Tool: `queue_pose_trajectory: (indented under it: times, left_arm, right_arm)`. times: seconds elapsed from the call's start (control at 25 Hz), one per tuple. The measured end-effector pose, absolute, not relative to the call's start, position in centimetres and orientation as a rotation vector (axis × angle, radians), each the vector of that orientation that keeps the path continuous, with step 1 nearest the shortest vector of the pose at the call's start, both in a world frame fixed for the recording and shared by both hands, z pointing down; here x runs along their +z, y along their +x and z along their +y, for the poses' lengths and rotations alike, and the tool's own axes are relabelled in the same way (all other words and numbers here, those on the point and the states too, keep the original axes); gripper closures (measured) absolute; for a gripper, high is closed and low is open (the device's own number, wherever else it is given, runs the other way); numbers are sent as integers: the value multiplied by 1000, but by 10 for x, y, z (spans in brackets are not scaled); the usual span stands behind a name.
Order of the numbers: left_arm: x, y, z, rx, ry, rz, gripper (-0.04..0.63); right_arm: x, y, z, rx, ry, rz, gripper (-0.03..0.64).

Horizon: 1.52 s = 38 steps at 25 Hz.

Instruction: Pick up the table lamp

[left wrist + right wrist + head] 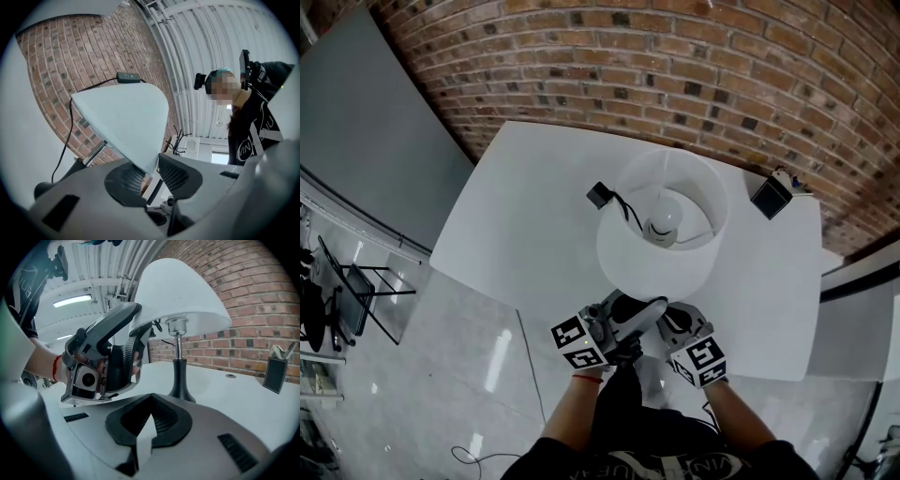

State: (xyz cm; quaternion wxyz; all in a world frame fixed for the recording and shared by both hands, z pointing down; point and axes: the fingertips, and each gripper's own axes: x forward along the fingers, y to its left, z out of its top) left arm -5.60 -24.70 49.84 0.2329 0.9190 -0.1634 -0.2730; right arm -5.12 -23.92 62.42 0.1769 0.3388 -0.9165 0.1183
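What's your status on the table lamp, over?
Left gripper open, jaws straddling the lampshade rim. Right gripper shut, empty. Table lamp standing on table. Cord attached.

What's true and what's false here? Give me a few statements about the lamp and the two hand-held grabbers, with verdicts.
1. The lamp stands on a white table. True.
2. The left gripper has its jaws astride the lampshade rim. True.
3. The right gripper is wide open. False: its jaws are shut together, with nothing between them.
4. The wall behind is plain white plaster. False: it is brick.
5. The lamp's base is white. False: it is black.
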Motion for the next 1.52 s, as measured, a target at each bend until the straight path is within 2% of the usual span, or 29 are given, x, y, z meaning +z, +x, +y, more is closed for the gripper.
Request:
queue_pose_trajectory:
  times: [0.52,1.36,1.44,1.48,1.52]
  left_arm:
    - [488,-57,-263,-732,2485,-382,552]
    - [452,-54,-343,-760,2464,-407,577]
    - [451,-56,-352,-767,2458,-415,577]
    - [450,-56,-355,-772,2455,-416,578]
    - [449,-57,-358,-776,2454,-416,577]
  right_arm:
    - [609,-50,-260,366,1080,-2559,629]
    - [609,-35,-343,447,1155,-2484,627]
    - [610,-38,-352,461,1144,-2485,611]
    - [610,-39,-356,471,1137,-2486,567]
    - [610,-40,-361,482,1135,-2486,549]
